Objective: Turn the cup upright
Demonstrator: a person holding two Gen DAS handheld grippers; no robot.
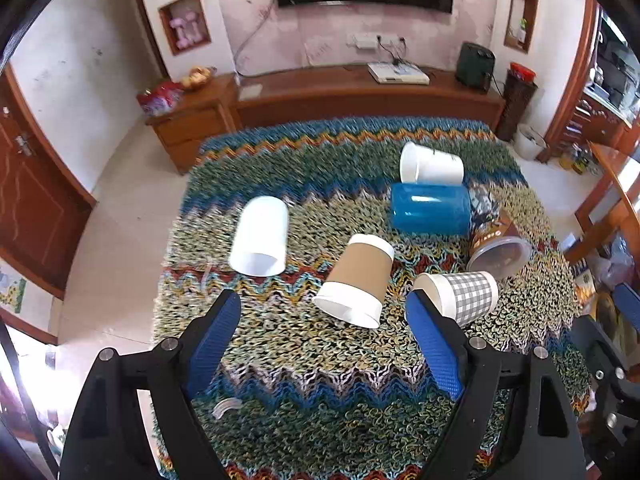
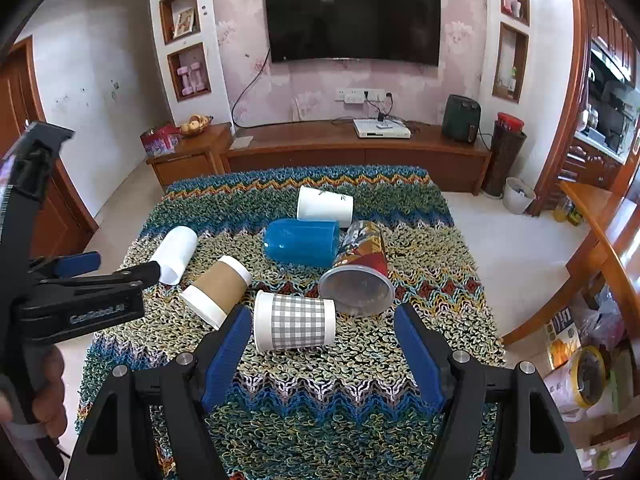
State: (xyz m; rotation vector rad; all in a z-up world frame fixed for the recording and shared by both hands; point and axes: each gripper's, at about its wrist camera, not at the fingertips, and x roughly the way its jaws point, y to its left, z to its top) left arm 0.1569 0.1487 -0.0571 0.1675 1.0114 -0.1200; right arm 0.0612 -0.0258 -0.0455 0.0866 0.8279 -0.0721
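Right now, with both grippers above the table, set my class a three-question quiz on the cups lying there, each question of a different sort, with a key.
1. True or false: the blue cup stands upright.
2. Which cup lies nearest the right gripper? A) checked cup B) plain white cup C) brown-sleeved cup
3. Fill in: the left gripper holds ____.

Key:
1. False; it lies on its side on the knitted cloth.
2. A
3. Nothing; its fingers are apart, no cup between them.
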